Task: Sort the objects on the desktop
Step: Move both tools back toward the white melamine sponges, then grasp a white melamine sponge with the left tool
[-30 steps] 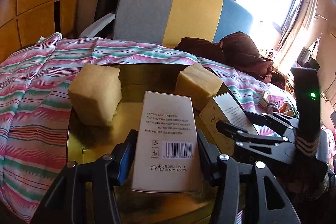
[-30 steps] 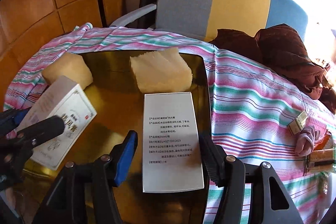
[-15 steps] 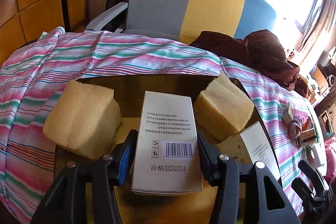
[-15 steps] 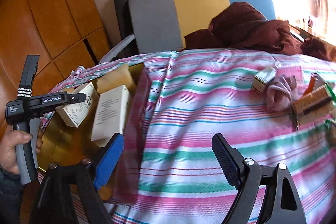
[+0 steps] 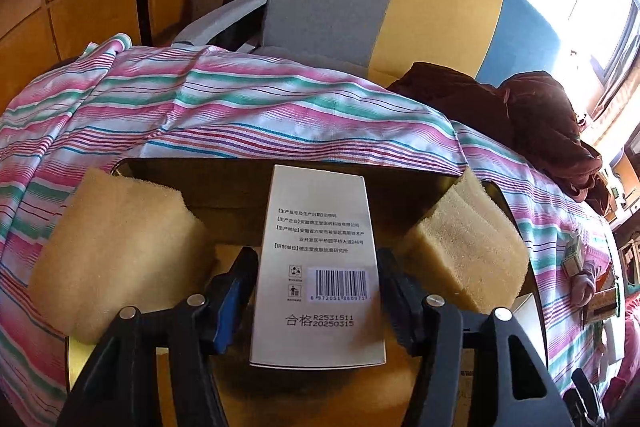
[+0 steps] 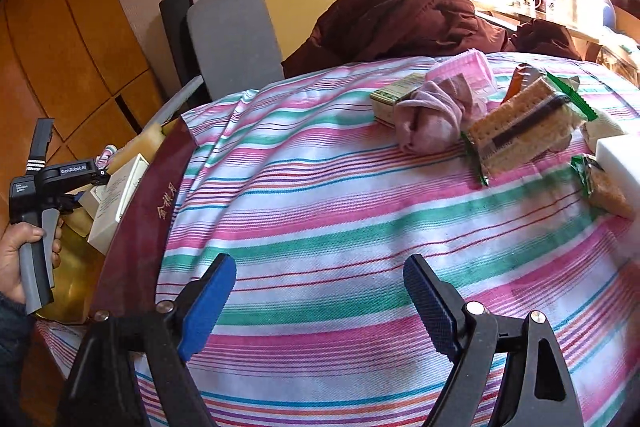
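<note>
— So, where is the white carton (image 5: 318,267)?

— Clamped flat between the left gripper (image 5: 316,293) fingers, barcode side up, a smooth rectangular cardboard box with black print. It hangs over the gold tray (image 5: 240,195), a glossy, mirror-like tin with a dark red outer wall.

— And around it?

— Two porous yellow sponge blocks (image 5: 116,251), coarse and squarish, sit in the tray on either side of the carton. In the right wrist view a second white box (image 6: 114,203) lies in the tray beside the held one. The tray rests on a striped tablecloth (image 6: 340,211), woven cotton in pink, green and white.

— The right gripper (image 6: 316,301)?

— Its fingers are spread wide over the cloth, with nothing between the ridged blue pads (image 6: 208,303). Ahead of it lie a pink sock (image 6: 432,111), a small green box (image 6: 394,95) and cracker packets (image 6: 524,129) in crinkly clear wrap.

— What has changed?

— A second ago the right gripper held the second box over the tray; now that box is set down and the gripper has swung away toward the snack pile. The left gripper has kept its grip and pushed the carton deeper between the sponges.
</note>
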The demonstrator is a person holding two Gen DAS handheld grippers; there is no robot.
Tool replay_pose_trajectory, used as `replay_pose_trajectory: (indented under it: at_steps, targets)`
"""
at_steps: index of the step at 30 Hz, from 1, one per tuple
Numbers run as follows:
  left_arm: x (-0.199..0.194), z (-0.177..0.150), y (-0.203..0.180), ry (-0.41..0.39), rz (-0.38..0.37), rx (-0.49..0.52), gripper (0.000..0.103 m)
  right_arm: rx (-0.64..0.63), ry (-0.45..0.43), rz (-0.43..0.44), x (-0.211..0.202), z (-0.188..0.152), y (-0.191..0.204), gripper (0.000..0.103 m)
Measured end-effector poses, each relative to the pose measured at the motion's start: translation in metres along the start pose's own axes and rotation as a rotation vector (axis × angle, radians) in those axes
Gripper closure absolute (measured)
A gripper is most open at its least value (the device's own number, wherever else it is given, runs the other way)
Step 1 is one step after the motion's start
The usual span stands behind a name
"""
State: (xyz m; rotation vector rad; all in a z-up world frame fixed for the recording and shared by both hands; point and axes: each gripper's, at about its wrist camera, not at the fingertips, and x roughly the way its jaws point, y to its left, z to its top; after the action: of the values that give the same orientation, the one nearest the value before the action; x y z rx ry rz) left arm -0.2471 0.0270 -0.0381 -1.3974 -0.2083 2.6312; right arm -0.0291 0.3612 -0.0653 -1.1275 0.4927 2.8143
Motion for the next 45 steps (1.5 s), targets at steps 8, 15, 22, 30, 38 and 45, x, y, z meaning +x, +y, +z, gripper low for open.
replay_pose_trajectory:
  at_steps: [8,15,22,30,38,45]
  targets:
    - [-0.049,-0.012,-0.007,-0.098,-0.032,0.034,0.030,0.036,-0.033,0.045,-0.013,-0.007,-0.024,0.015]
    - [-0.105,-0.038,-0.070,-0.156,-0.234,0.187,0.030,0.089,-0.077,-0.006,-0.042,-0.017,-0.060,0.015]
    - [-0.101,-0.080,-0.171,0.020,-0.490,0.319,0.030,0.220,-0.166,-0.138,-0.091,-0.029,-0.125,0.014]
    - [-0.079,-0.118,-0.317,0.276,-0.721,0.469,0.017,0.237,-0.202,-0.308,-0.113,-0.047,-0.173,0.014]
    - [-0.045,-0.154,-0.439,0.468,-0.717,0.582,0.000,0.194,-0.273,-0.337,-0.110,-0.063,-0.183,0.006]
    - [-0.012,-0.164,-0.482,0.548,-0.657,0.556,0.000,0.183,-0.357,-0.287,-0.106,-0.066,-0.188,0.000]
